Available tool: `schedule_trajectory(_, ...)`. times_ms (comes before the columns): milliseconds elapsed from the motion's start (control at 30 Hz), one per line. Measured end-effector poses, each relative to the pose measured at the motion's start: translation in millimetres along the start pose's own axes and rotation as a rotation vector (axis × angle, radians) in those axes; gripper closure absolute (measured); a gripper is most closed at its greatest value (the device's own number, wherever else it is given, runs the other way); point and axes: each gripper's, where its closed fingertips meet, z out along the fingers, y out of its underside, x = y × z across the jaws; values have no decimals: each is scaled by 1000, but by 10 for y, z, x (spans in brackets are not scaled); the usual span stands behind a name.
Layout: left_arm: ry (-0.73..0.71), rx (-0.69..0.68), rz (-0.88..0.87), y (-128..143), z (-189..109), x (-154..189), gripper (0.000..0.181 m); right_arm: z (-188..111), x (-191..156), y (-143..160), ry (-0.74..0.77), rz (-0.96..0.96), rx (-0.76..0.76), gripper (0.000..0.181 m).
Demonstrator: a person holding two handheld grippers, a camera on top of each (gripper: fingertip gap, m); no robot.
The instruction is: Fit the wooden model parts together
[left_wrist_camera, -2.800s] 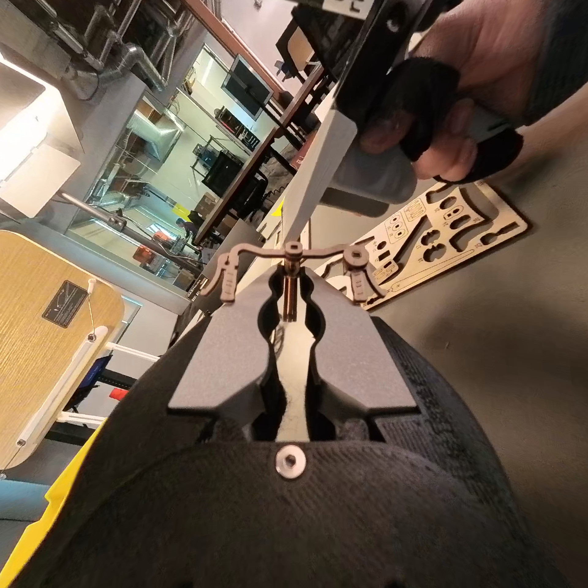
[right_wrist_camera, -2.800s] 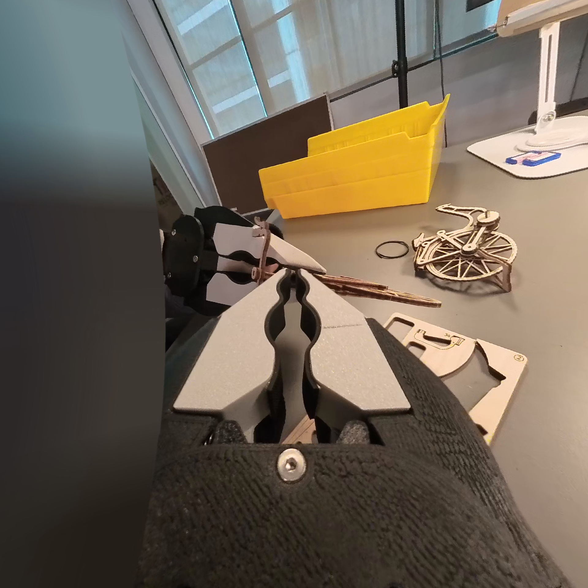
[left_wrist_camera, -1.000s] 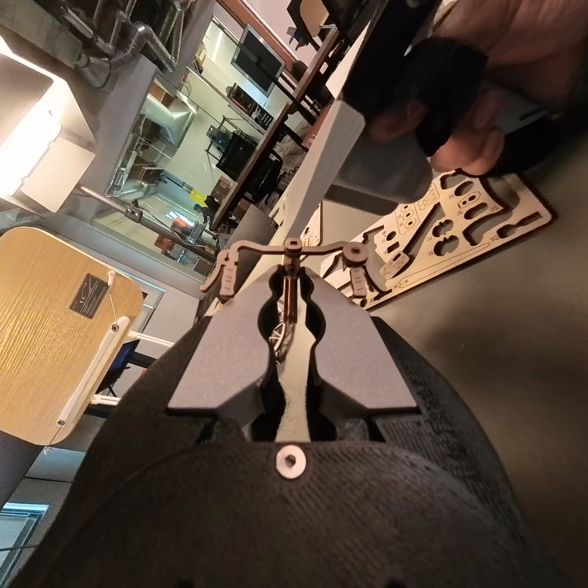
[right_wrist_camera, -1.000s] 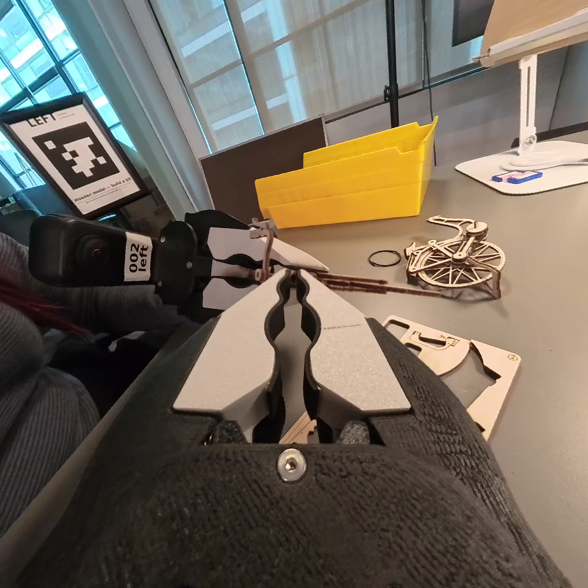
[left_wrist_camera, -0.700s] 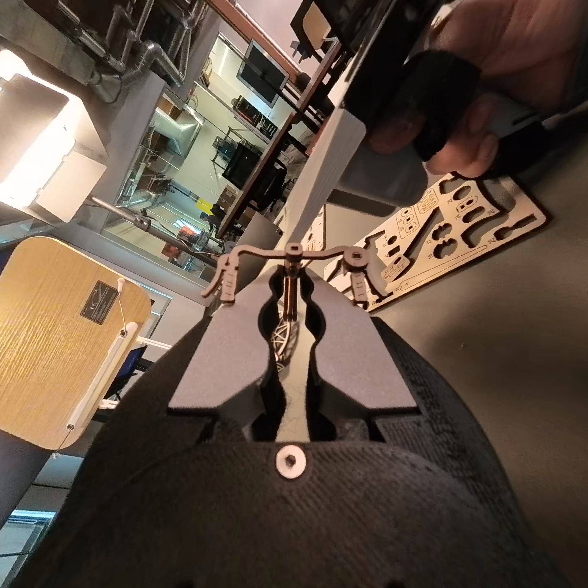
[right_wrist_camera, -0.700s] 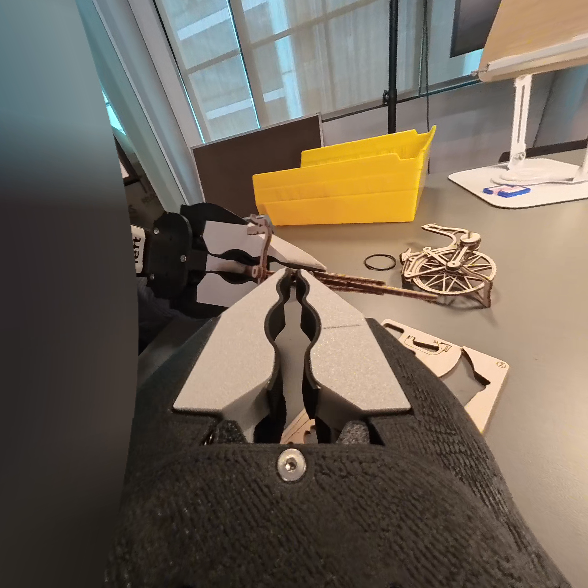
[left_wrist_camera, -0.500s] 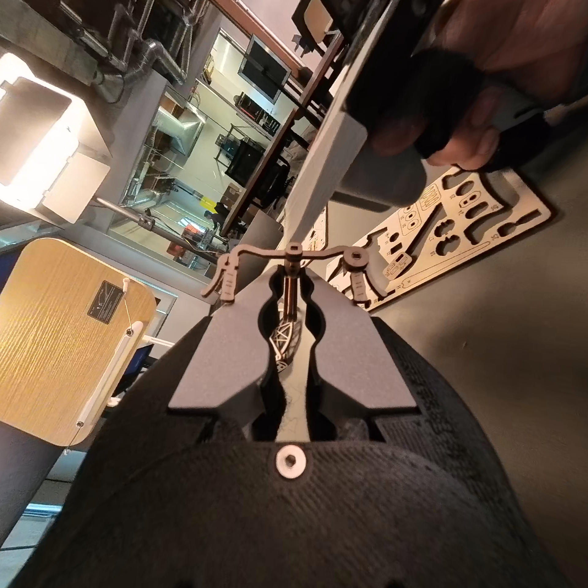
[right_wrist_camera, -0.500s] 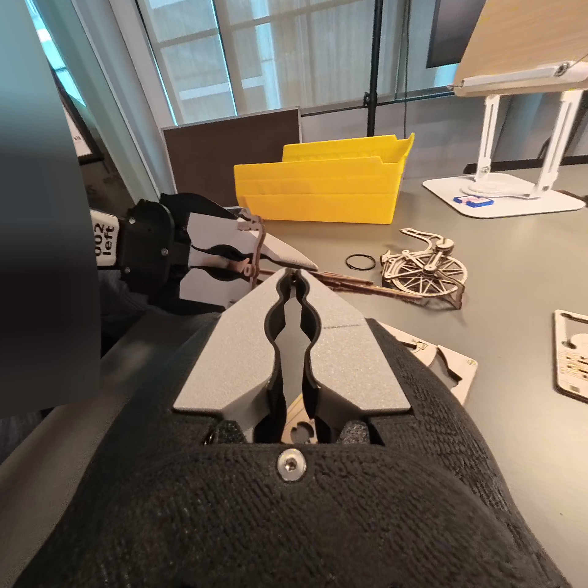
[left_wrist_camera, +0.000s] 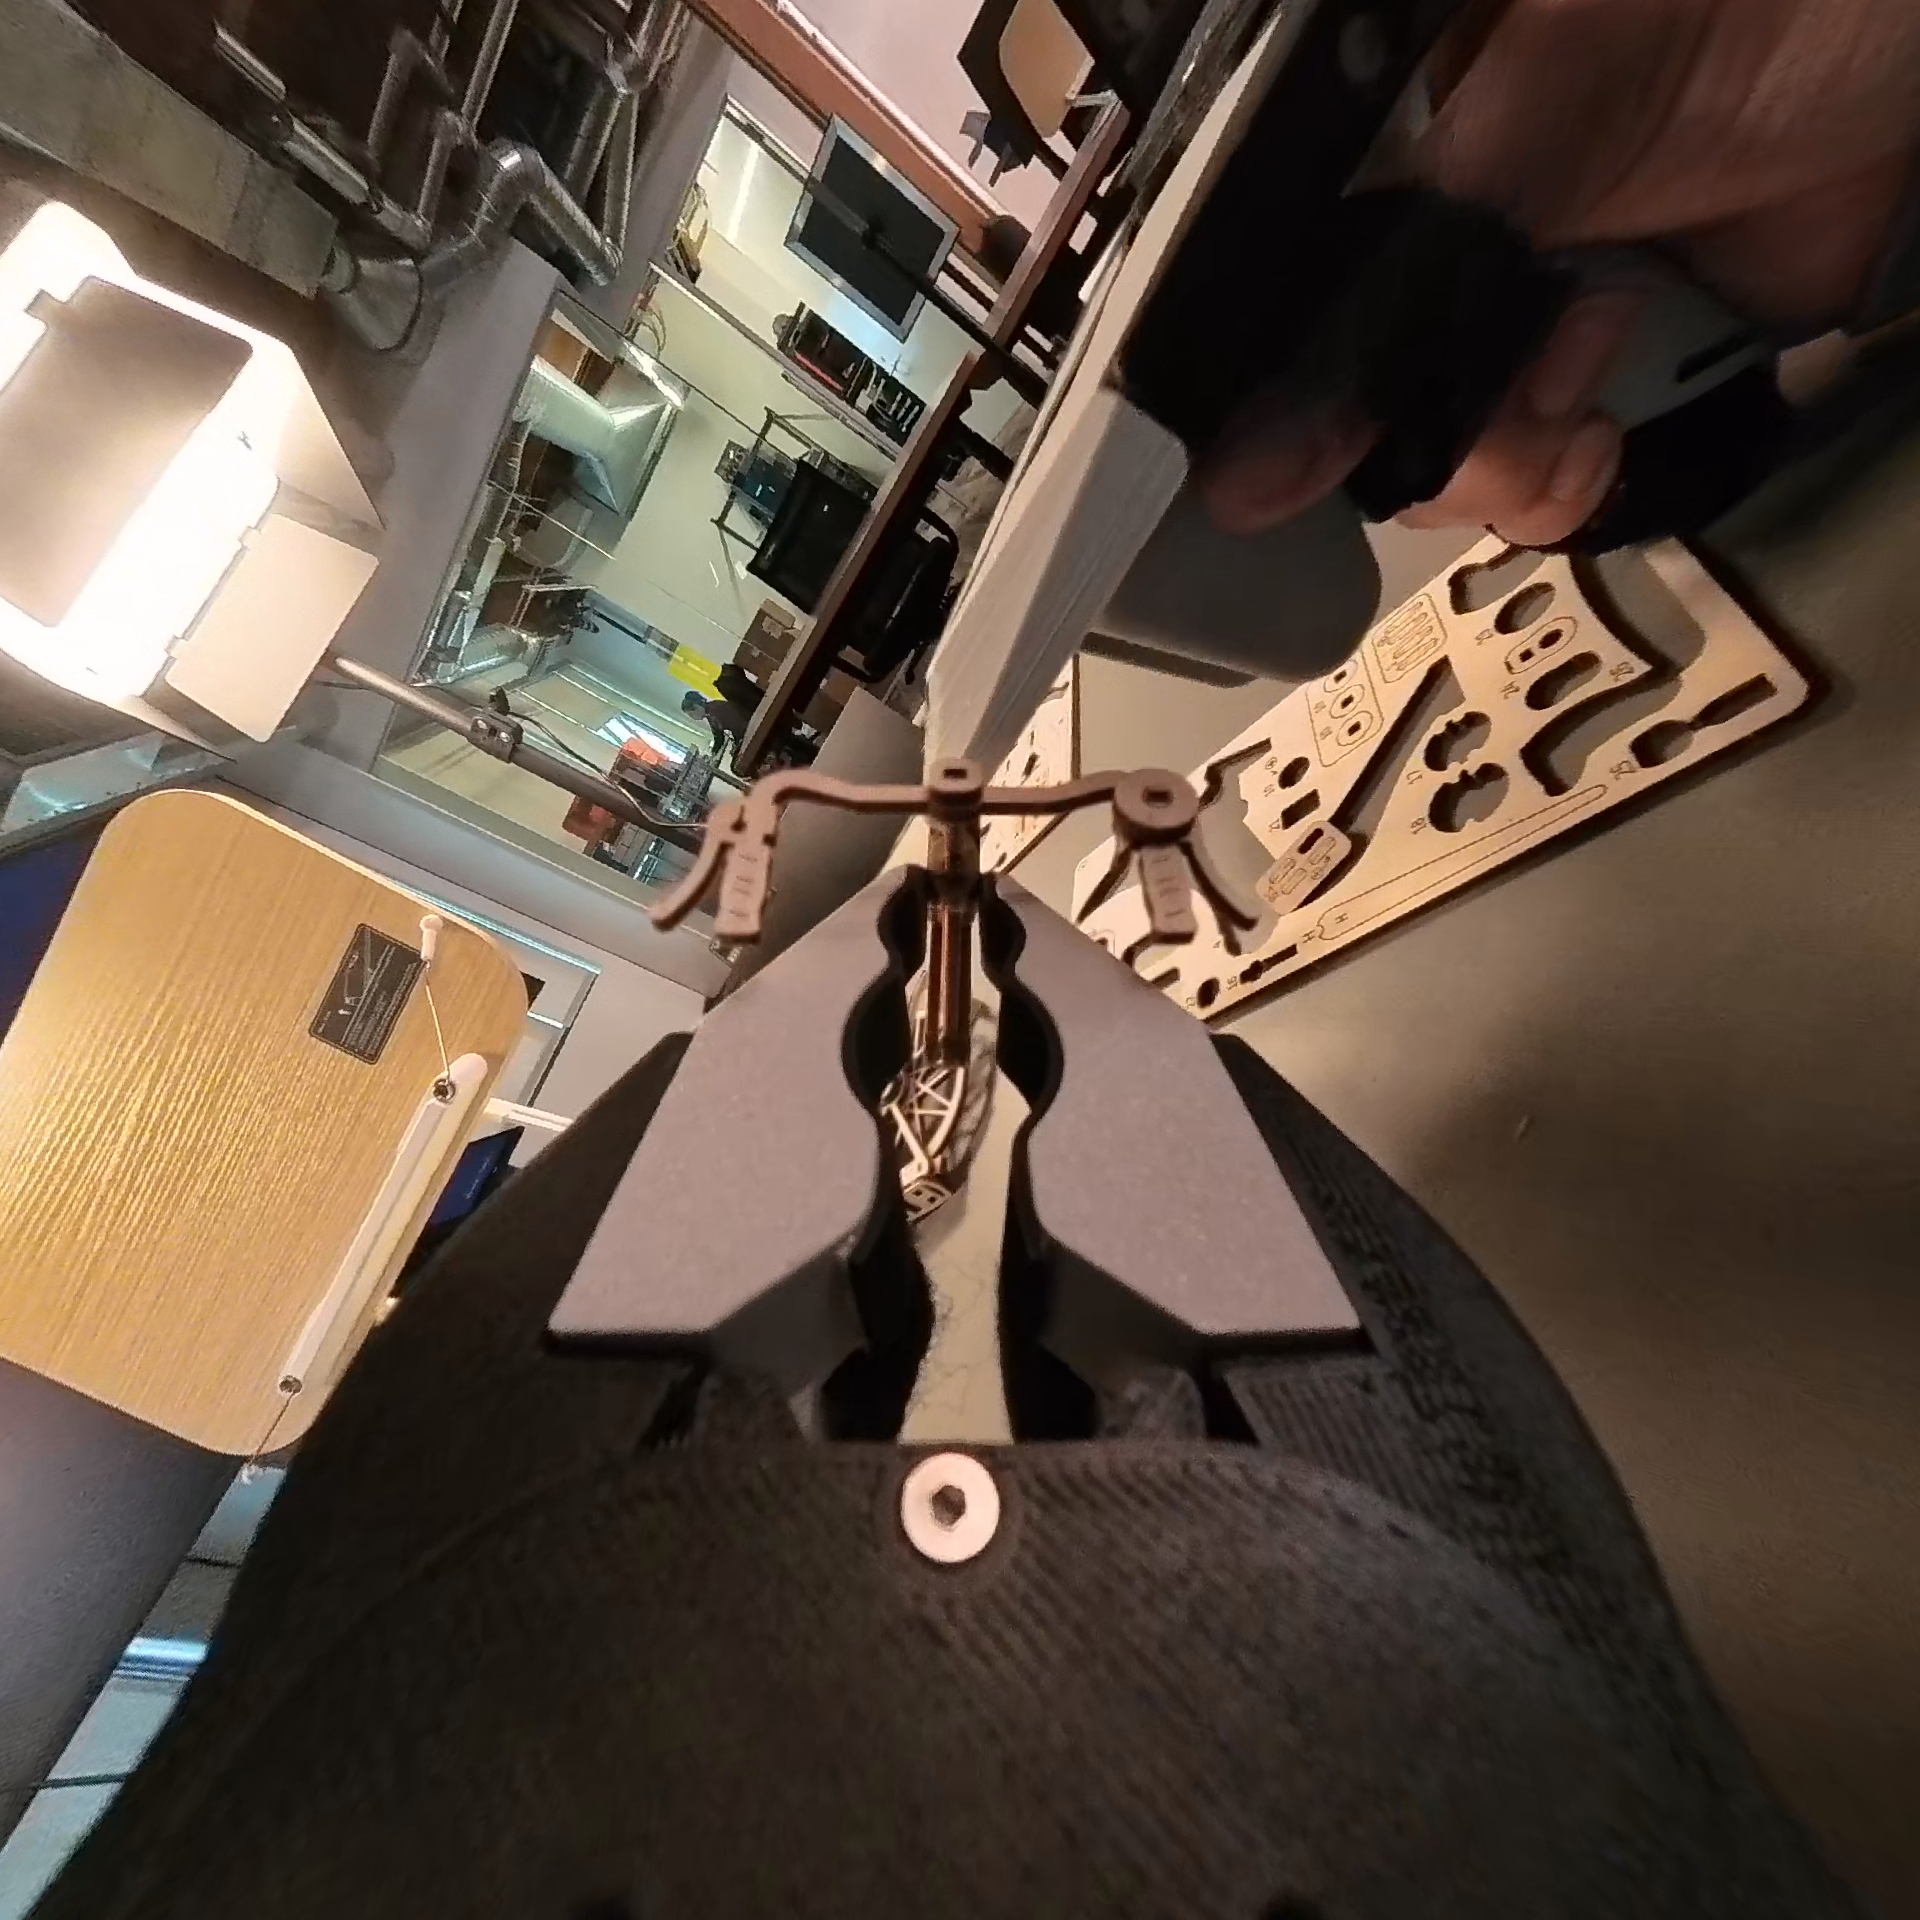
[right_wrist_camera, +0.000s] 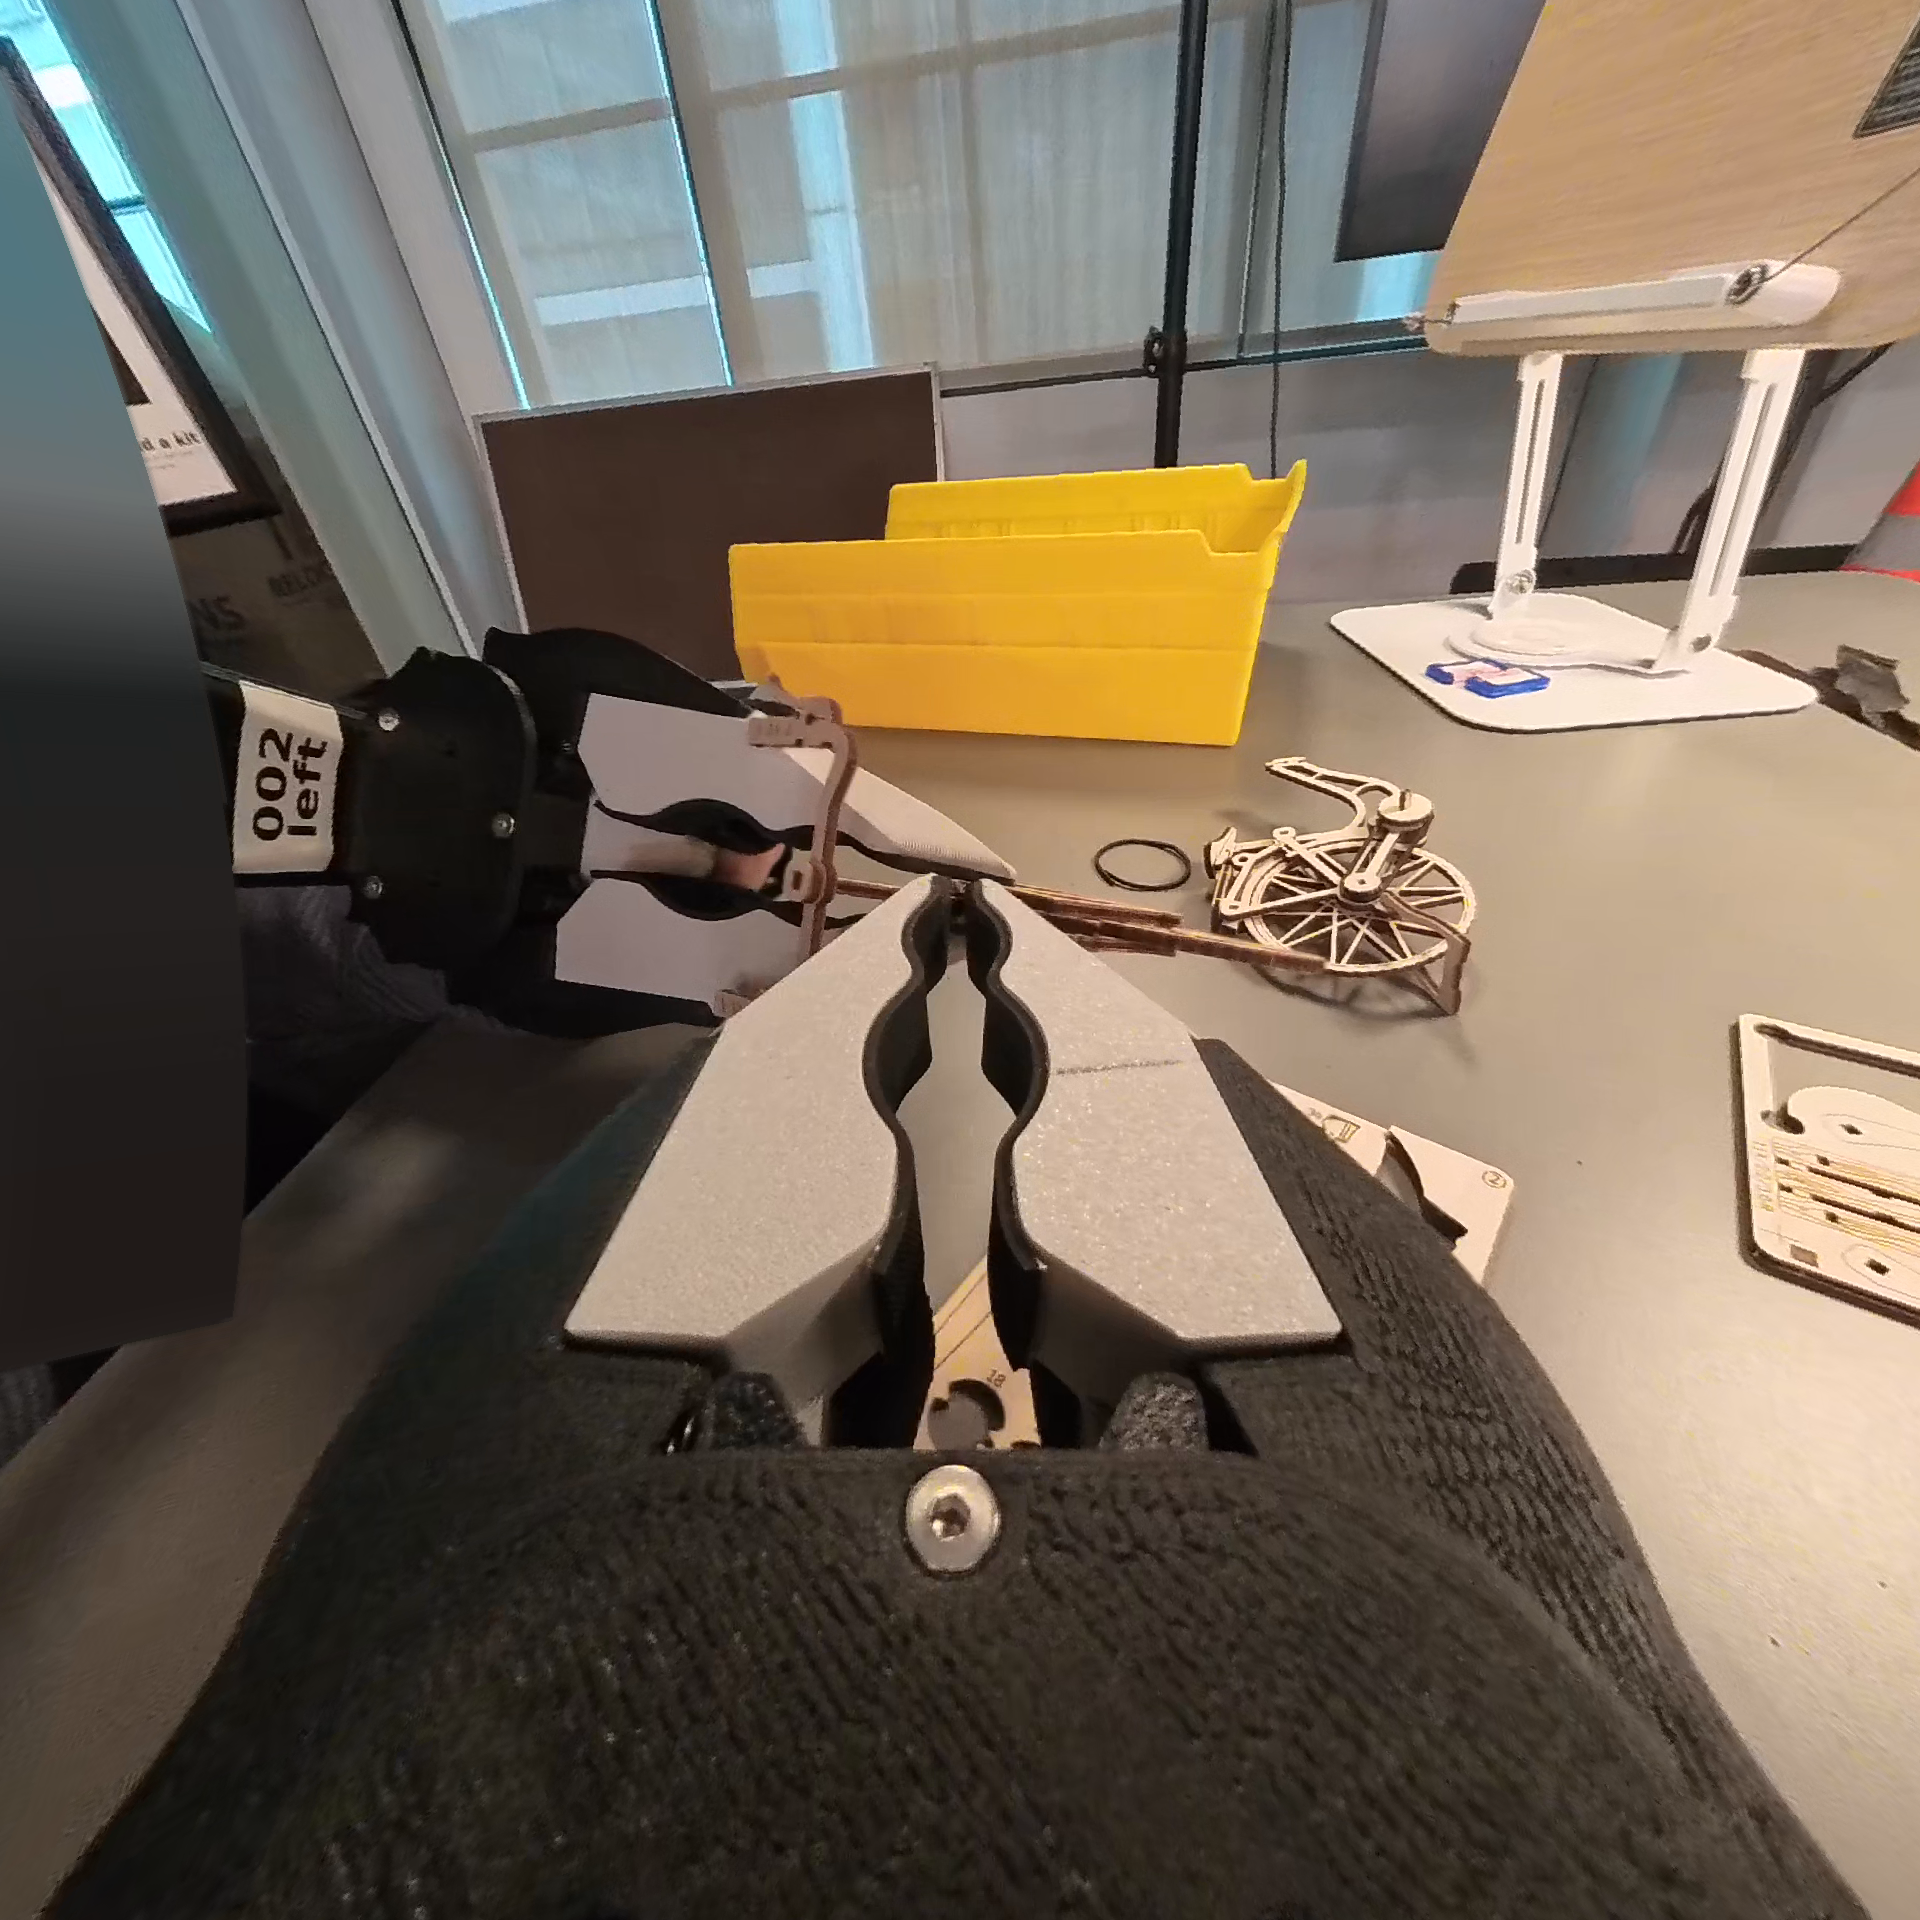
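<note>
The left tool [left_wrist_camera: 951, 883] is pressed together on the stem of a dark wooden handlebar piece [left_wrist_camera: 956, 805]; the bar spans from 10 o'clock to 2 o'clock just past the fingertips, with a brake lever hanging at each end. In the right wrist view the same left tool [right_wrist_camera: 800, 862] sits at 10 o'clock, turned on its side, with the handlebar piece [right_wrist_camera: 826, 821] standing edge-on at its tips.

The right tool [right_wrist_camera: 958, 888] has its tips pressed together on a thin dark wooden strut [right_wrist_camera: 1132, 925], which runs off toward 2 o'clock to the wooden wheel assembly [right_wrist_camera: 1351, 894] lying on the grey surface [right_wrist_camera: 1662, 1143]. In the left wrist view the right tool [left_wrist_camera: 1049, 582] comes in from 1 o'clock, held by a hand [left_wrist_camera: 1558, 260], its point just above the handlebar.

A black rubber ring [right_wrist_camera: 1141, 862] lies just beside the wheel assembly at its 9 o'clock. A yellow bin [right_wrist_camera: 997, 634] stands at 12 o'clock. Punched-out wooden part sheets [left_wrist_camera: 1455, 779] lie flat on the surface at 2 o'clock in the left view, and another sheet [right_wrist_camera: 1455, 1195] lies at 3 o'clock beside the right tool. A white stand with a wooden board [right_wrist_camera: 1662, 208] rises at 1 o'clock.
</note>
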Motion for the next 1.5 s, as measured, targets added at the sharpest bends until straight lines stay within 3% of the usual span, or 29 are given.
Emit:
schedule_trajectory(133,-4,24,-2,-32,-9,-11,173,-24,-26,-49,-18,-2,39,179)
schedule_trajectory(400,-25,59,34,-97,-38,-20,173,-109,4,-157,50,-162,89,153)
schedule_trajectory(567,-29,57,34,-86,-41,-30,173,-162,-63,-173,75,-330,73,168)
schedule_trajectory(867,-31,79,48,-126,-57,-22,173,-106,-96,-70,8,-207,16,179)
schedule_trajectory(1500,-38,87,48,-130,-80,-43,173,-74,-102,-59,40,-230,-10,180)
